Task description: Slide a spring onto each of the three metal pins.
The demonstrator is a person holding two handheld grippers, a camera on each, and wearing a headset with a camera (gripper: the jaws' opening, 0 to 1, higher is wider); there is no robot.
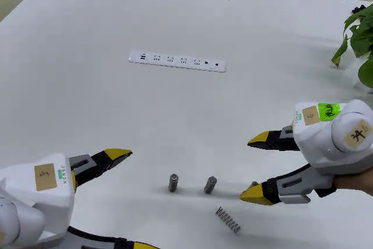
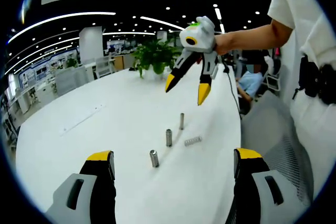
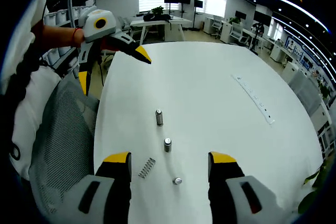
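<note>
Three short metal pins stand in a row on the white table (image 1: 175, 121). The left pin (image 1: 173, 182) and the middle pin (image 1: 210, 185) each carry a spring. The third pin (image 1: 254, 185) is bare and stands just beside the lower jaw tip of my right gripper (image 1: 252, 167), which is open. A loose spring (image 1: 227, 220) lies flat in front of the pins. My left gripper (image 1: 129, 200) is open at the lower left, apart from the pins. In the right gripper view the bare pin (image 3: 177, 181) is nearest, with the loose spring (image 3: 147, 167) to its left.
A white power strip (image 1: 176, 60) lies across the middle of the table. A green plant (image 1: 358, 33) stands at the right edge. A mesh chair (image 3: 63, 145) sits by the table's near edge, beside the person.
</note>
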